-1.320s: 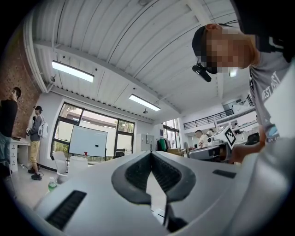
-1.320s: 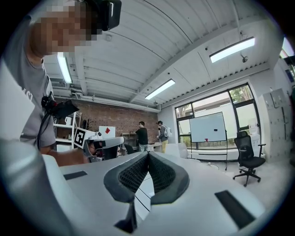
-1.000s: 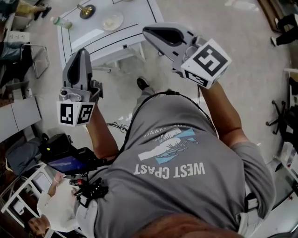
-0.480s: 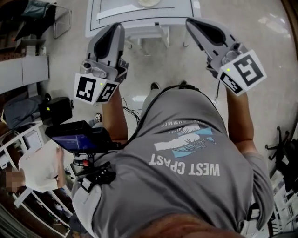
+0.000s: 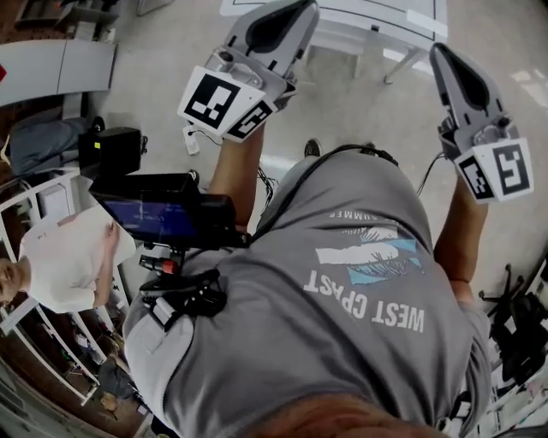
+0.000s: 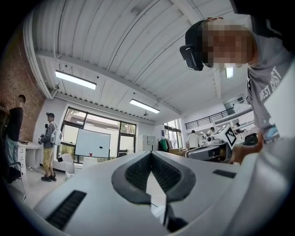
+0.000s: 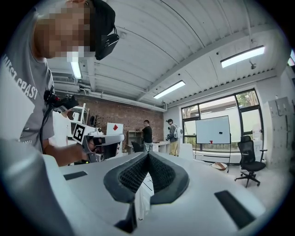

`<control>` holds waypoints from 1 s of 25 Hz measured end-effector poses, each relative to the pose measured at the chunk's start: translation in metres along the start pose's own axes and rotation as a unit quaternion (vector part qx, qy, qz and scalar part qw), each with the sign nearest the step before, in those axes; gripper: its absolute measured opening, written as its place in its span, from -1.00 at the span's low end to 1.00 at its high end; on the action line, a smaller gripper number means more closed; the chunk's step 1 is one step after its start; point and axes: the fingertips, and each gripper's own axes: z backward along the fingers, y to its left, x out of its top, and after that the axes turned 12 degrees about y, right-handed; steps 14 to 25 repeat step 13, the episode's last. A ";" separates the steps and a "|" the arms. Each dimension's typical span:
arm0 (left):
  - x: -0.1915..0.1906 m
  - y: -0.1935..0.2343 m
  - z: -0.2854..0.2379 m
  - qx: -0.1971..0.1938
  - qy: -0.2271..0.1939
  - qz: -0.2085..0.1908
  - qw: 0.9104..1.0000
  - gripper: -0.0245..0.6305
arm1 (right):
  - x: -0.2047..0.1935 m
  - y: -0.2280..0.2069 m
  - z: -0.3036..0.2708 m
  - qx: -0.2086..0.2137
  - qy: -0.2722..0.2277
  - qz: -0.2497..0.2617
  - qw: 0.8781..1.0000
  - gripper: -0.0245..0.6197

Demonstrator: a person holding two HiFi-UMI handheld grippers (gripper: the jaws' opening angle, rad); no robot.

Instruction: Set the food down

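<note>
No food shows in any view. In the head view my left gripper (image 5: 301, 8) is held out level over the floor, its tip at the near edge of the white table (image 5: 377, 19). My right gripper (image 5: 442, 53) is level too, just short of that table's right side. In the left gripper view the left gripper (image 6: 150, 155) has its dark pads (image 6: 138, 173) pressed together with nothing between them. The right gripper (image 7: 147, 156) in its own view is likewise shut and empty, and the left gripper (image 7: 99, 138) shows beside it.
A black device with a blue screen (image 5: 158, 214) sits at my left hip. A seated person in white (image 5: 60, 265) is on the left, with grey cabinets (image 5: 60, 64) behind. A whiteboard (image 7: 212, 130), an office chair (image 7: 249, 161) and standing people (image 7: 147, 136) are across the room.
Both grippers have moved forward to the white table, which has slid to the top edge of the head view; the plate on it is out of sight. Both grippers stay shut.
</note>
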 end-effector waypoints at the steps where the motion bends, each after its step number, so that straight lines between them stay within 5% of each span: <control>1: 0.000 0.006 0.012 -0.003 -0.001 0.000 1.000 -0.90 | 0.004 0.014 -0.005 -0.003 0.000 0.001 1.000 -0.90; 13: 0.000 0.049 0.092 -0.040 -0.013 0.006 0.999 -0.90 | 0.023 0.102 -0.049 -0.034 0.014 -0.006 0.999 -0.90; 25: 0.000 0.049 0.092 -0.040 -0.013 0.006 0.999 -0.90 | 0.023 0.102 -0.049 -0.034 0.014 -0.006 0.999 -0.90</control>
